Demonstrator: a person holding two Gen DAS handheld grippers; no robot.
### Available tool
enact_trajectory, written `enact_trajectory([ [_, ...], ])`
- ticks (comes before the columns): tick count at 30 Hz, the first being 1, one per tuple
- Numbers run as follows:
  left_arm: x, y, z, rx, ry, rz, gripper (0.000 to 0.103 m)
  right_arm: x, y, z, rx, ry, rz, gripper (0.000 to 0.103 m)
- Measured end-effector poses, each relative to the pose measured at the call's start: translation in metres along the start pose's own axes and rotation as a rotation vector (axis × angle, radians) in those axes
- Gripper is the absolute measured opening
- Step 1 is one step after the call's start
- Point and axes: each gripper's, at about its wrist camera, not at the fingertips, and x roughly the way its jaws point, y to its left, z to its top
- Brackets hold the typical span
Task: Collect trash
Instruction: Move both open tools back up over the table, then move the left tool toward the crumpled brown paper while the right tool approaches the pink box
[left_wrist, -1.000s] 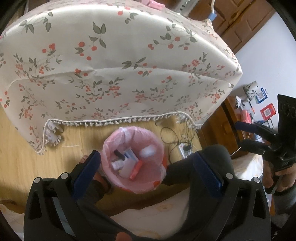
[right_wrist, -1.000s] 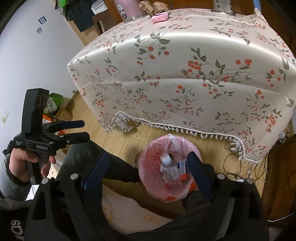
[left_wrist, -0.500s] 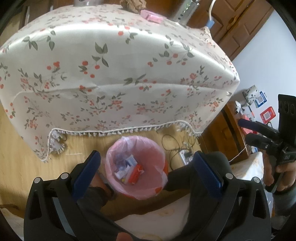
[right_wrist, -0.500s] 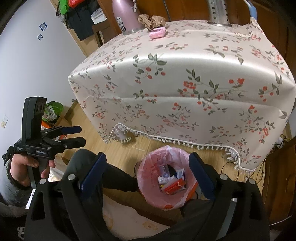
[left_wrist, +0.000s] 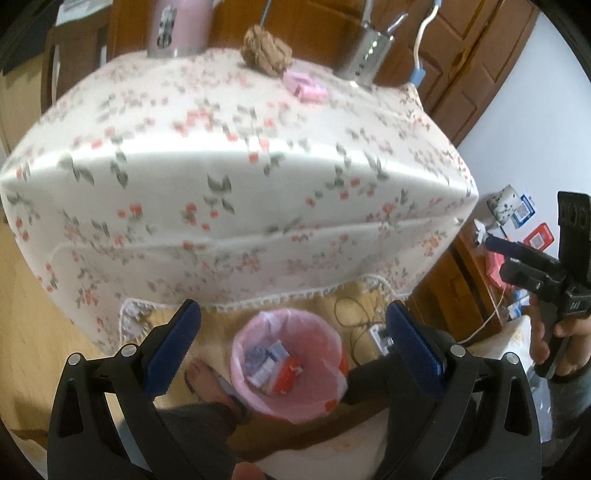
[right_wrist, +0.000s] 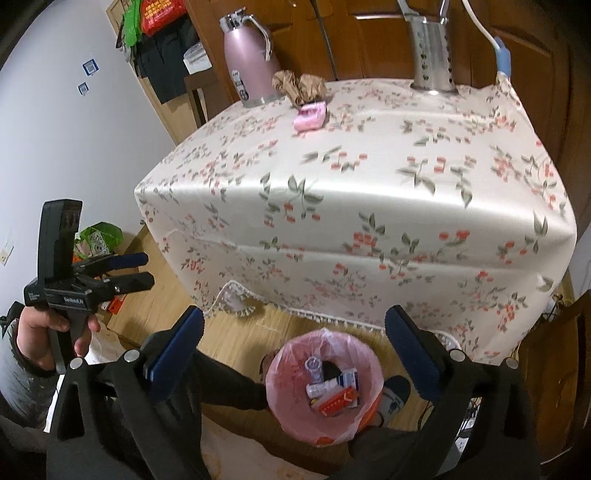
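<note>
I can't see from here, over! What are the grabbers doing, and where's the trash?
Left gripper open, empty. Right gripper open, empty. Crumpled brown paper and pink packet on table; pink-lined bin on the floor, part full. Nothing blocking.

Table (right_wrist: 369, 206) draped in a floral cloth with a fringed hem. At its far edge stand a pink thermos (right_wrist: 251, 66), toward the far left corner, and a perforated steel holder (right_wrist: 432, 55), toward the far right corner. A power strip (left_wrist: 378, 334) with tangled cables lies on the wooden floor (right_wrist: 147, 317) below the right side.
</note>
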Motion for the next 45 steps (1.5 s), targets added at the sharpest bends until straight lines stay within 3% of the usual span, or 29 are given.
enact_trajectory([
  [18, -0.024, -0.006, 0.125, 0.097, -0.11, 0.027, 0.097, -0.004, -0.003, 0.083, -0.059, -0.102, -0.02, 0.098],
  [45, 0.053, 0.003, 0.279, 0.093, -0.127, 0.075, 0.097, 0.047, -0.013, 0.16, -0.097, -0.121, -0.017, 0.098],
])
